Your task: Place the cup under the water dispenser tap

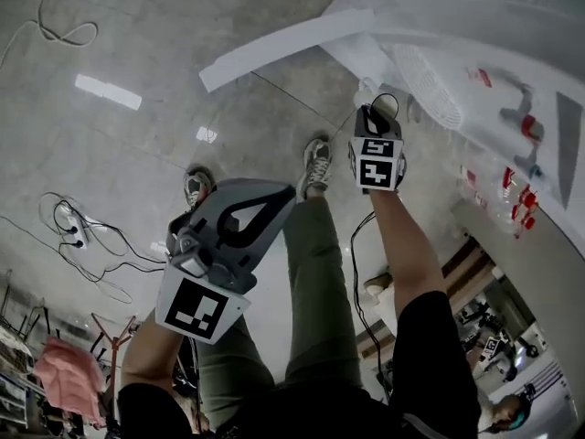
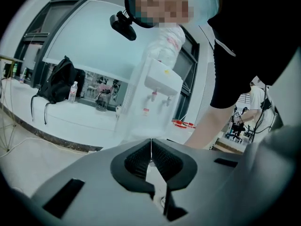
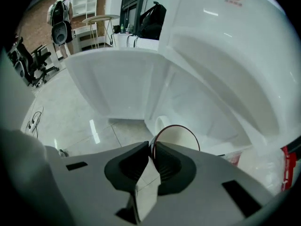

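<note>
A white paper cup (image 3: 178,138) with a dark rim is pinched at its rim by my right gripper (image 3: 151,147), which is shut on it. In the head view that gripper (image 1: 377,117) holds the cup (image 1: 388,105) low beside the white water dispenser (image 1: 475,44), below the round drip grille (image 1: 428,85) and the red taps (image 1: 528,128). The dispenser's white body (image 3: 211,65) fills the right gripper view. My left gripper (image 1: 272,207) hangs over the person's legs, shut and empty. In its own view, the left gripper (image 2: 151,142) points towards the dispenser (image 2: 159,86).
Cables and a power strip (image 1: 78,234) lie on the grey floor at left. A pink cloth (image 1: 62,373) hangs on a rack at lower left. A black backpack (image 2: 59,81) and a bottle (image 2: 72,92) rest on a white ledge. A person (image 3: 60,18) stands far off.
</note>
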`<action>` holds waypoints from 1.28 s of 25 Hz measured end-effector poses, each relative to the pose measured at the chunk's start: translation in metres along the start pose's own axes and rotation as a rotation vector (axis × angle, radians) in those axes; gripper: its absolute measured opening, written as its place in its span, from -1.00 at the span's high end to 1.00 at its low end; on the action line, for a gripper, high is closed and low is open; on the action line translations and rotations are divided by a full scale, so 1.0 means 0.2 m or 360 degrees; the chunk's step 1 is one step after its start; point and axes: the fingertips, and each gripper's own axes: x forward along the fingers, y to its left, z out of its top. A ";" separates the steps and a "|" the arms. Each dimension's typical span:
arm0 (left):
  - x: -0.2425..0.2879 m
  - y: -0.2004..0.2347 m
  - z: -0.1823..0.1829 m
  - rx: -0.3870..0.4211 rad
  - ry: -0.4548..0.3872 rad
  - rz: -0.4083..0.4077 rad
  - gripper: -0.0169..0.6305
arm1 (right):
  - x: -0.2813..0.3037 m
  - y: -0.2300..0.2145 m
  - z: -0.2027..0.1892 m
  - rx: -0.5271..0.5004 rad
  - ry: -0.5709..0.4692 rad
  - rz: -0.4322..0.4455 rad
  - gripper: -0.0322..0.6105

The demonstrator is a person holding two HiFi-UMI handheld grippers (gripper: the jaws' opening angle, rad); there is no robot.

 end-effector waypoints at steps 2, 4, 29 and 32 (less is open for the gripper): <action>-0.03 -0.04 0.08 0.0010 0.0002 -0.0005 0.89 | -0.10 0.03 0.00 0.0007 0.0000 0.0032 0.69; -0.05 -0.08 0.17 0.0028 -0.0012 -0.0018 0.89 | -0.21 0.05 0.01 0.0011 -0.0015 0.0051 0.69; 0.13 -0.46 0.81 0.0106 -0.0077 -0.0095 0.89 | -1.21 -0.37 0.24 -0.0355 -0.0196 0.0180 0.69; 0.19 -0.48 0.85 0.0102 -0.0092 -0.0087 0.89 | -1.21 -0.47 0.27 -0.0378 -0.0211 0.0146 0.69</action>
